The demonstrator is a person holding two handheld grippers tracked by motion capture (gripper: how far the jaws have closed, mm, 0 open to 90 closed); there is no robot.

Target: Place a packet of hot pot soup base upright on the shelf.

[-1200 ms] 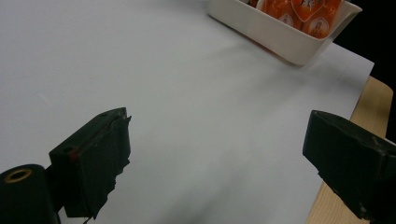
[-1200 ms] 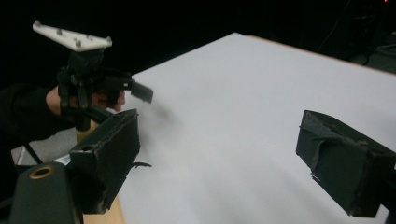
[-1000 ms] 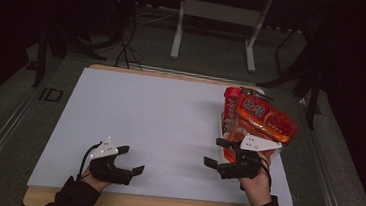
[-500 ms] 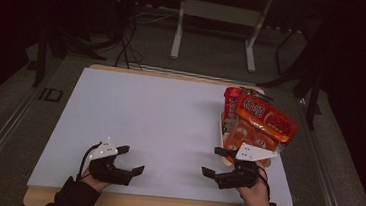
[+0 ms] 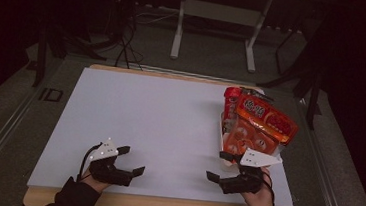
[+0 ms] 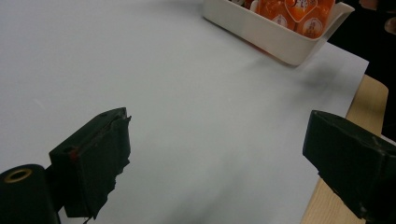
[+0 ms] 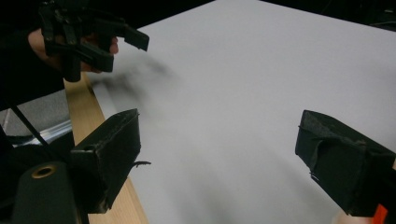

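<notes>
Grippers lay empty, jaws spread wide: the left gripper [image 5: 126, 161] well left of the white plastic tray [image 5: 222, 136] of orange snack packets [image 5: 265, 119], the right gripper [image 5: 221, 167] just before its near end. To begin well, the right one probably needed to turn toward the tray.

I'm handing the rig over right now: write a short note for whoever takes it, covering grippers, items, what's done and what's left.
Left gripper: open, holding nothing, low over the near left part of the white board.
Right gripper: open, holding nothing, near the board's front right, just in front of the white tray.
Items: the tray sits on the right side of the board, holding orange snack packets, with a red-orange bag lying on top and a red can at its far end.
Done: nothing is out of the tray.
Left: presumably handling the tray's snacks; the right gripper is nearest.
</notes>
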